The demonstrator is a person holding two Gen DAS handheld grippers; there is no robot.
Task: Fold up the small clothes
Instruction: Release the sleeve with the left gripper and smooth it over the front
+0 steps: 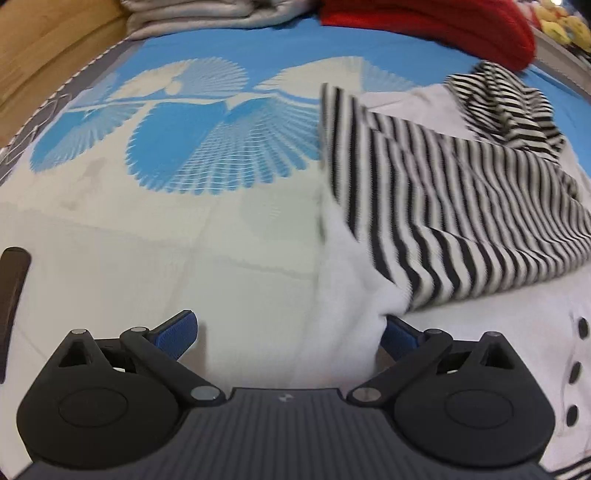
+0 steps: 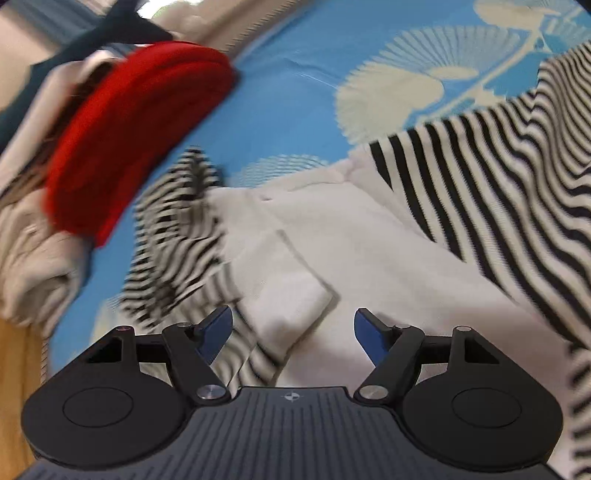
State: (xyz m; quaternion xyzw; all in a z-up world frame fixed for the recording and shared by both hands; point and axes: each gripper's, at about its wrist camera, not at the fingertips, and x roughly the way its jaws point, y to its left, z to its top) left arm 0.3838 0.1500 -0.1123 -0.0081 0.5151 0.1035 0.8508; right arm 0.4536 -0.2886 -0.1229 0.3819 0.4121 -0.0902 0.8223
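Note:
A small white garment with black-and-white striped sleeves (image 1: pixel 461 206) lies on the blue-and-cream patterned sheet (image 1: pixel 184 147). Black buttons (image 1: pixel 576 369) show at the right in the left wrist view. My left gripper (image 1: pixel 291 332) is open at the garment's left edge, its right finger against the white cloth, nothing held. In the right wrist view my right gripper (image 2: pixel 293 328) is open just above the white body (image 2: pixel 332 251), over a folded white flap. A striped sleeve (image 2: pixel 498 177) lies across the right and a bunched striped part (image 2: pixel 177 229) at the left.
A red garment (image 1: pixel 436 26) (image 2: pixel 129 136) lies at the far side of the sheet, next to grey and beige folded cloths (image 1: pixel 207 14) (image 2: pixel 33 240). A wooden surface (image 1: pixel 44 55) borders the sheet. Yellow soft toys (image 1: pixel 561 22) sit at the far right.

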